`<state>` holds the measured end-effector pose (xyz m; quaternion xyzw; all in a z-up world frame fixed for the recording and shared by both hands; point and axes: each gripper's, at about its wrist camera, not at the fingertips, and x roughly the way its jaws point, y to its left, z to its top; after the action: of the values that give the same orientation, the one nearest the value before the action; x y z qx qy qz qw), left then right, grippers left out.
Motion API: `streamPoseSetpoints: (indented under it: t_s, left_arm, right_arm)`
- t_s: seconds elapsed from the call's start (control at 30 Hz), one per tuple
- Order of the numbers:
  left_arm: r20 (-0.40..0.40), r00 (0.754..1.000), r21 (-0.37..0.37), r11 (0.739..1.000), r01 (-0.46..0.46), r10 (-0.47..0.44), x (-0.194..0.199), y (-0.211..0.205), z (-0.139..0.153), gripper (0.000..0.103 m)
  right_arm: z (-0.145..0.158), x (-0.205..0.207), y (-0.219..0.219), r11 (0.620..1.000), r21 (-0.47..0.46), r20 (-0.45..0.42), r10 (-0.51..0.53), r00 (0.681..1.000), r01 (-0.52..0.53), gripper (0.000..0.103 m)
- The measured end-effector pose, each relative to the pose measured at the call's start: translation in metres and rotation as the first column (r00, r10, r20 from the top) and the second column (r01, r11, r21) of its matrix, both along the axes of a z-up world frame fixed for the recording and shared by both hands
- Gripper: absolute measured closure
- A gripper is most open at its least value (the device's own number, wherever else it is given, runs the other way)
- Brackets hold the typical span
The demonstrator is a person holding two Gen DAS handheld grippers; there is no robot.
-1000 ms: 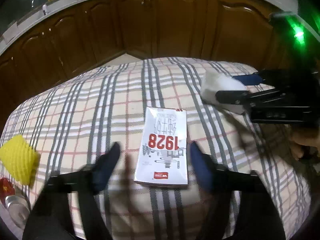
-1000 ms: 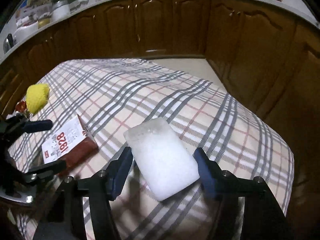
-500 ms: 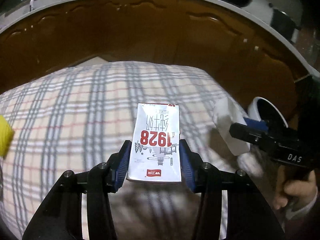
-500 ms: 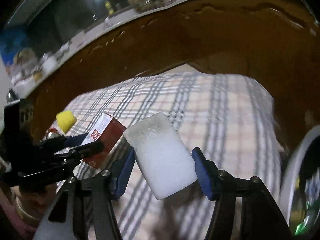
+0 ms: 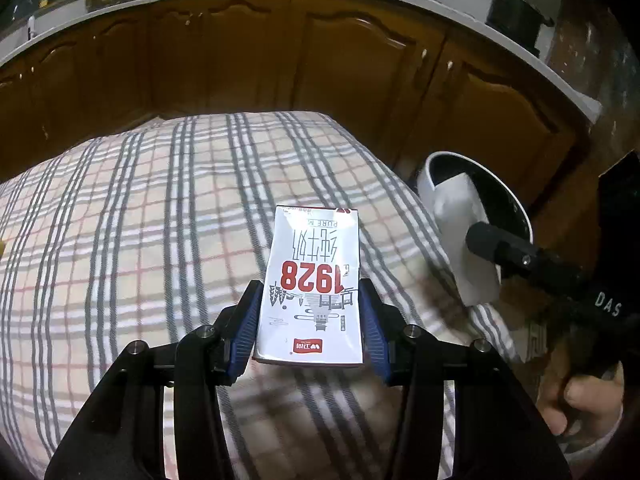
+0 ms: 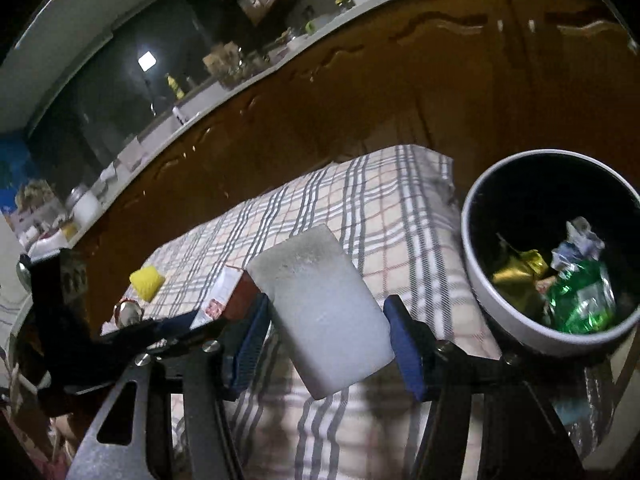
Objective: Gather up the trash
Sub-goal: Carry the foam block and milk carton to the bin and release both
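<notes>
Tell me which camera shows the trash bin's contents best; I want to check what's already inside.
The right wrist view: it looks down into the trash bin, showing green and gold wrappers at the bottom. The left wrist view shows only its white rim and dark interior, partly hidden by the white foam block and right gripper.

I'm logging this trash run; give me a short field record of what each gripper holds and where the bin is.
left gripper: jaws shut on milk carton, lifted above the checked tablecloth
right gripper: jaws shut on white foam block
trash bin: beside the table's edge, already holding wrappers
left on table: yellow foam net
</notes>
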<state>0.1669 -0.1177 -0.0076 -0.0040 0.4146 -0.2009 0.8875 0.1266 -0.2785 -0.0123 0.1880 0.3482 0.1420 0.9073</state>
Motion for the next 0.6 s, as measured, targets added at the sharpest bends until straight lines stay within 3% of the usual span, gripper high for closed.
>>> streamPoseSetpoints:
  t_s: [0.6]
  left_arm:
    - [0.032, 0.995, 0.032, 0.995, 0.096, -0.097, -0.013, -0.061, 0.012, 0.056]
  right_arm:
    - [0.005, -0.042, -0.054, 0.989, 0.031, 0.032, -0.147, 0.989, 0.146, 0.043]
